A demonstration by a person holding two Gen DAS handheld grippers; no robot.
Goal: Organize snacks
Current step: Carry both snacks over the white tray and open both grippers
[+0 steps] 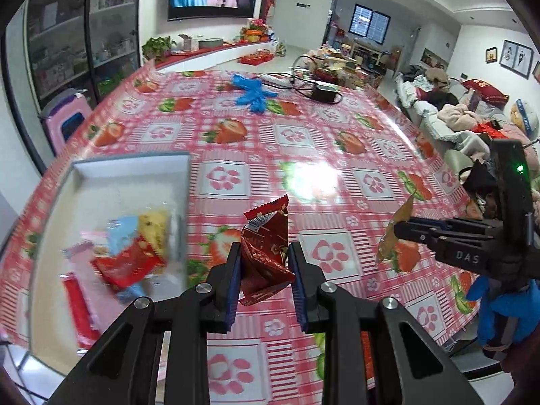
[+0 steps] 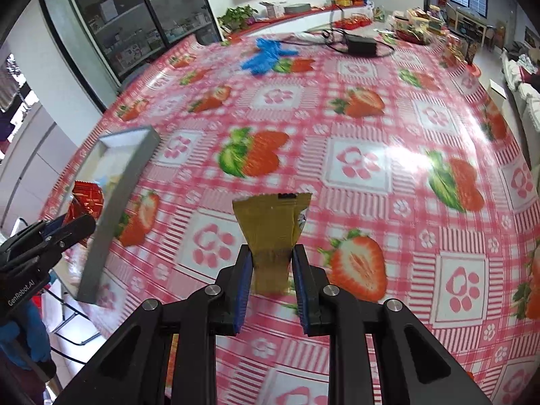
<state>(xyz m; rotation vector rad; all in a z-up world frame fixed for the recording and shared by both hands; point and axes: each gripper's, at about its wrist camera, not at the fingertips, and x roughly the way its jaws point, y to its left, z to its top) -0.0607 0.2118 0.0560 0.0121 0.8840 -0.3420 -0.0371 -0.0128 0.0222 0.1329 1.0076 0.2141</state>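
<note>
Left wrist view, right gripper [image 1: 393, 227] marked "DAS", pinching gold packet [image 1: 396, 226]

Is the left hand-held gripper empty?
No, the left hand-held gripper is clamped on a red snack packet held above the tablecloth.

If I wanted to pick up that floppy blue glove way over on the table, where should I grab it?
Best guess: pinch the bunched middle of the blue glove, coming straight down from above. It lies flat and crumpled on the strawberry tablecloth, so nothing sticks up at the sides, and the thin fingers would likely slip out. Both grippers are busy, though: the left gripper holds a red snack packet, the right gripper a gold one.
</note>
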